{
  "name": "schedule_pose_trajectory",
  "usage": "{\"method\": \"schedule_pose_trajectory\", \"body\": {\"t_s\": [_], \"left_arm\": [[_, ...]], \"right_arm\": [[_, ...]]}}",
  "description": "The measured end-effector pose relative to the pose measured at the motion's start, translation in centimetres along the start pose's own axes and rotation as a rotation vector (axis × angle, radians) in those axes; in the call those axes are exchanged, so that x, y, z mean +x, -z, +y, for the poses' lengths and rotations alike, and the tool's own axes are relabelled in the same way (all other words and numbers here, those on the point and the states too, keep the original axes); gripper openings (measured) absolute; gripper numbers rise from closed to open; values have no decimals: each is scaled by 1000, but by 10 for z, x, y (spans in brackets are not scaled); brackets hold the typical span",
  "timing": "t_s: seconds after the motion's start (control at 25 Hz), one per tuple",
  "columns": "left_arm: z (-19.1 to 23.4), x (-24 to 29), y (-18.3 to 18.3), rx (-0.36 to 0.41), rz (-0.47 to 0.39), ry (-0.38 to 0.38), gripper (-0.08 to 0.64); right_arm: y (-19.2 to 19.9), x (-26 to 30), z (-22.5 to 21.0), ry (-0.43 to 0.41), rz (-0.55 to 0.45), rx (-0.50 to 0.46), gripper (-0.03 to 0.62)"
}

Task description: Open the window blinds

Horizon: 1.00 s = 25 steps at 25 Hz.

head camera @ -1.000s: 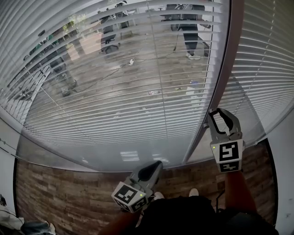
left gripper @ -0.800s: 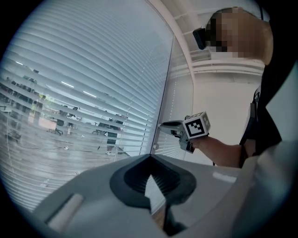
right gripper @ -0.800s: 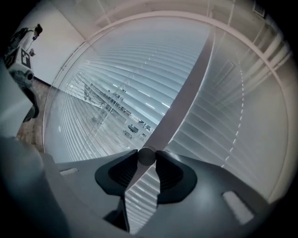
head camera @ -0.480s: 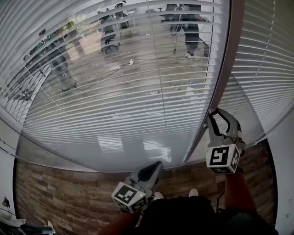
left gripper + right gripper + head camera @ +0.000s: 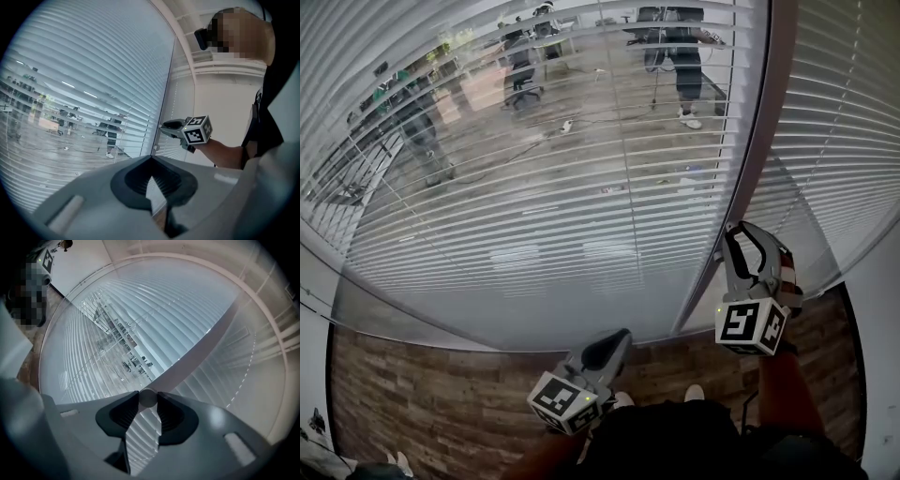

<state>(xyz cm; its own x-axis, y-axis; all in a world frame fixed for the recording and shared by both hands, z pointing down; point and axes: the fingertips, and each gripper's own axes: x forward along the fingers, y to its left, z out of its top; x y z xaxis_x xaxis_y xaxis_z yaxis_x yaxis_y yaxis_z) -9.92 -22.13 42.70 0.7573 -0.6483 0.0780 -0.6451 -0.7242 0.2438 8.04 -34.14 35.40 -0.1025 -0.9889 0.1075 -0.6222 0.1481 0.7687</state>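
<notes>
The window blinds (image 5: 534, 187) fill the wall ahead of both grippers and spread far out to the left of the left one. Their slats are tilted enough that a room beyond, with a standing person (image 5: 686, 66), shows between them. Under the glass, a wooden floor (image 5: 412, 394) runs out to the left of the left gripper.

The left gripper (image 5: 619, 337) is held low and back from the glass, pointing level at it. Its jaws are pressed together at the tips with nothing between them.

To its right and further forward, a pale frame post (image 5: 761, 141) rises between the panes. The right gripper (image 5: 739, 232) is up against the foot of that post, its jaws pinching a small round knob (image 5: 147, 398) right at their tips. Its marker cube (image 5: 750, 325) sits tilted to one side.

Right of that gripper hangs a narrower blind (image 5: 848, 141), whose slats look paler, with little showing through.
</notes>
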Motion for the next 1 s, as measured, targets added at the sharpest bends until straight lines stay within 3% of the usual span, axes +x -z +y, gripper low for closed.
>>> {"method": "schedule_pose_trajectory", "body": {"t_s": [0.12,0.24,0.44,0.68,0.8,1.0], "left_arm": [[0,0,1,1,-6,3,0],[0,0,3,6,-5,4,0],[1,0,5,-1,-1,5,0],[2,0,4,-2,-1,6,0],[2,0,3,-2,5,5,0],[2,0,0,-14,2,-2,0]], "right_arm": [[-1,-1,-1,-16,-13,68,152],[-6,-3,-5,-50,-60,222,155],[-8,-5,-14,-128,-132,604,175],[9,1,-12,-245,-132,1076,183],[11,4,-8,-272,-129,1151,181],[8,3,-10,-274,-138,1156,163]]}}
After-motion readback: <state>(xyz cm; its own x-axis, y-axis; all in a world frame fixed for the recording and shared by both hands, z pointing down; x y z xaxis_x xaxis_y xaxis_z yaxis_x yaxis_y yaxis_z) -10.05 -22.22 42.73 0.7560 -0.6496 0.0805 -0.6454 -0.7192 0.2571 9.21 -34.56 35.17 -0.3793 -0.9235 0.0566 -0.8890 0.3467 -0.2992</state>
